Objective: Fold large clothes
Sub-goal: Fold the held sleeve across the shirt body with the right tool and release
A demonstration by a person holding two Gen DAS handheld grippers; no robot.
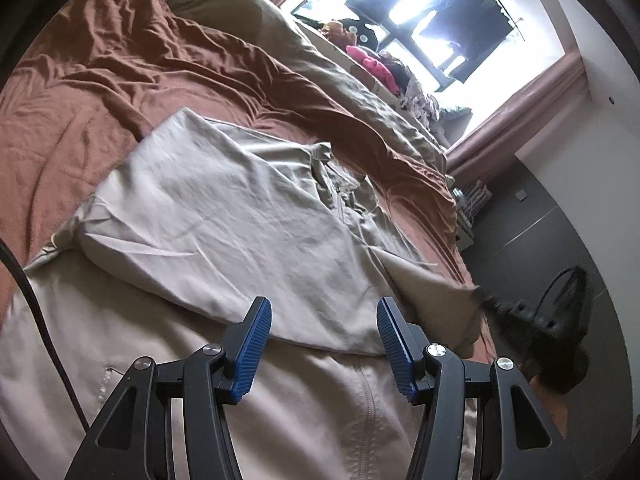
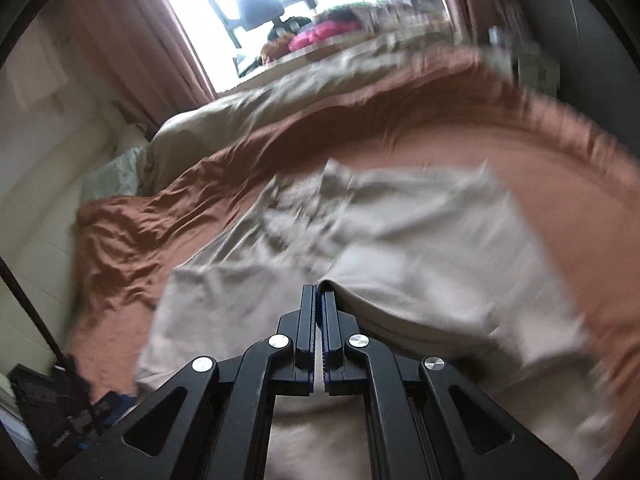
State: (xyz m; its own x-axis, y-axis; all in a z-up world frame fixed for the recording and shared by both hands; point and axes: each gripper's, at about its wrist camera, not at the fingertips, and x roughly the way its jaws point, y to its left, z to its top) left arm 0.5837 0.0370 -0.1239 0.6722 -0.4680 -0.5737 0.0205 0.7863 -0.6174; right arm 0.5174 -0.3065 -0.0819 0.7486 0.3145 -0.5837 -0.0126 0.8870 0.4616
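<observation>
A: Nearest, bottom centre of the left wrist view: left tool is seen w/ pads apart, nothing gripped, hovering over the beige garment.

B: And bottom centre of the right wrist view: right tool is closed together; a fold edge of the garment appears pinched at the tips, tho blur leaves that uncertain.

A: Step judged: a flap is being carried over, mid-fold. Next, the edge needs to be laid flat & released, then smoothed.

B: Further off, mid-frame, the garment is spread on the brown bed sheet; window at top. No writing or labels can be read.
</observation>
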